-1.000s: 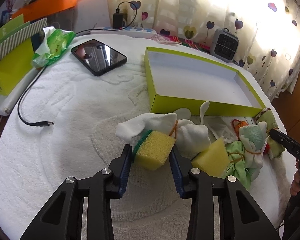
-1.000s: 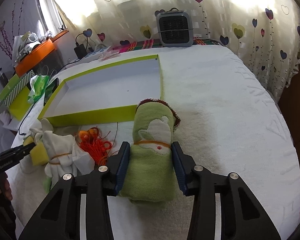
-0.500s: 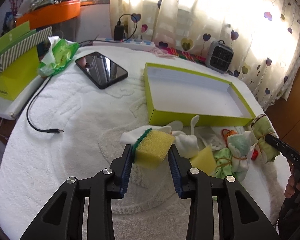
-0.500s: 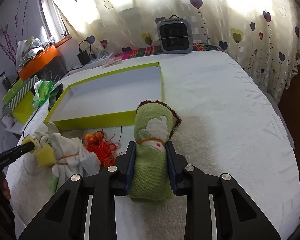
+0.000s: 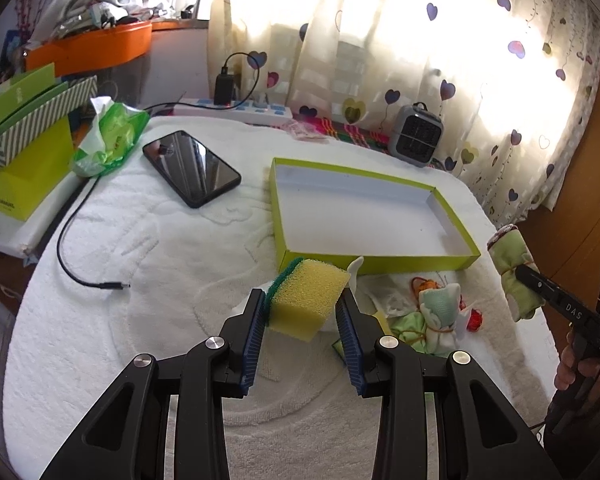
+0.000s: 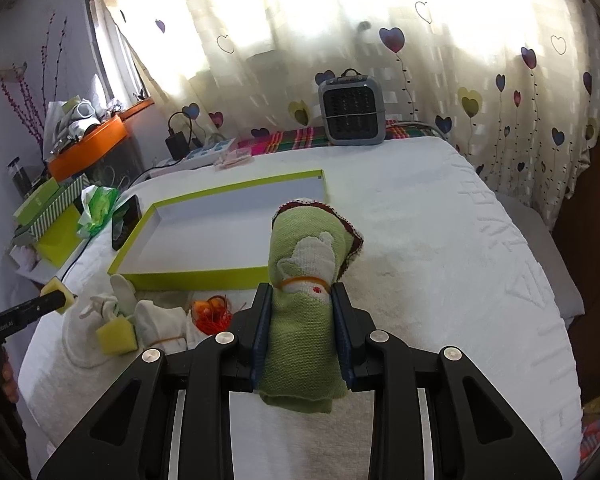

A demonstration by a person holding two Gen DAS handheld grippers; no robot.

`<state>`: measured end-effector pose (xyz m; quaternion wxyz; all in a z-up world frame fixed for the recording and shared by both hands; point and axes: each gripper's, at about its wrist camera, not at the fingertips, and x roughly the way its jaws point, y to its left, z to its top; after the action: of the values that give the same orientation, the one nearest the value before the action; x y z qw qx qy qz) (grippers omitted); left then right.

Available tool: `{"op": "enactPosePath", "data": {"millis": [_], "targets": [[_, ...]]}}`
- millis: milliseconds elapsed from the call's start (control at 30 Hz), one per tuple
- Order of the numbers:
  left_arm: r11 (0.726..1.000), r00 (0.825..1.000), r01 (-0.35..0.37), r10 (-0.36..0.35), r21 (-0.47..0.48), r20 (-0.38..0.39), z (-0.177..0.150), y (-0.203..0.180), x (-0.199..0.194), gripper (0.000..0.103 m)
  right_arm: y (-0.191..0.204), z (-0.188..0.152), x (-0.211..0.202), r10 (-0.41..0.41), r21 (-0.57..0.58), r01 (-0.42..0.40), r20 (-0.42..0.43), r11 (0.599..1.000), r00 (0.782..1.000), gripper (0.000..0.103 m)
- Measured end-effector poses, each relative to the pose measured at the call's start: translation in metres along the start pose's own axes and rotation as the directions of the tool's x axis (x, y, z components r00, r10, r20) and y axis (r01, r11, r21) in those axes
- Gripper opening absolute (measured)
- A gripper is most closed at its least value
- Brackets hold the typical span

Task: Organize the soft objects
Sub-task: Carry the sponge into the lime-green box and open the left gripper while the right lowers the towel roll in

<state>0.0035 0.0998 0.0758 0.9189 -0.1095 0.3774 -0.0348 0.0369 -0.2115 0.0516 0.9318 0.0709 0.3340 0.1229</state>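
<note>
The left gripper (image 5: 302,312) was clamped on a yellow sponge (image 5: 307,299) with a green scouring side, held clear above the white towel (image 5: 140,264) that covered the tabletop. The right gripper (image 6: 300,312) was closed on a rolled green cloth (image 6: 305,292) bound with an orange band, also raised, its brown-edged end tilted toward the box (image 6: 204,278). That shallow lime-green box lay just beyond both grippers. In front of its near wall sat a pile of white cloth bundles (image 6: 160,322), a smaller sponge piece (image 6: 116,335) and orange string (image 6: 212,314). A phone (image 5: 191,167) lay well to the left of the box.
</note>
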Motion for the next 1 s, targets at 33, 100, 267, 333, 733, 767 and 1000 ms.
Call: {"op": "enactPosePath", "data": {"millis": [33, 100, 267, 333, 733, 767, 1000], "targets": [[1.0, 1.0, 0.002, -0.002, 0.007, 0.004, 0.003, -0.001, -0.001, 0.034, 0.001, 0.001, 0.0, 0.001, -0.002, -0.001, 0.002, 1.0, 1.0, 0.03], [1.0, 1.0, 0.008, -0.009, 0.016, 0.011, 0.01, -0.003, -0.002, 0.034, 0.003, 0.005, -0.002, 0.003, -0.006, -0.002, 0.007, 1.0, 1.0, 0.03], [0.999, 1.0, 0.013, -0.013, 0.048, 0.001, 0.033, -0.007, 0.008, 0.034, 0.008, 0.019, -0.001, 0.019, -0.025, -0.019, 0.008, 1.0, 1.0, 0.03], [0.998, 1.0, 0.024, -0.023, 0.051, -0.009, 0.041, -0.007, 0.015, 0.034, 0.011, 0.027, 0.003, 0.023, -0.036, -0.023, 0.002, 0.999, 1.0, 0.03], [0.998, 0.998, 0.015, -0.011, 0.067, -0.065, 0.089, -0.014, 0.078, 0.034, 0.01, 0.064, 0.052, 0.034, -0.038, -0.037, -0.073, 0.999, 0.997, 0.03], [0.997, 0.998, 0.008, -0.003, 0.081, -0.066, 0.092, -0.016, 0.083, 0.034, 0.009, 0.066, 0.056, 0.039, -0.034, -0.041, -0.078, 0.999, 0.996, 0.03], [0.995, 0.992, -0.012, 0.024, 0.099, -0.126, 0.102, -0.019, 0.128, 0.034, 0.006, 0.075, 0.094, 0.053, -0.016, -0.056, -0.148, 0.998, 0.988, 0.03]]}}
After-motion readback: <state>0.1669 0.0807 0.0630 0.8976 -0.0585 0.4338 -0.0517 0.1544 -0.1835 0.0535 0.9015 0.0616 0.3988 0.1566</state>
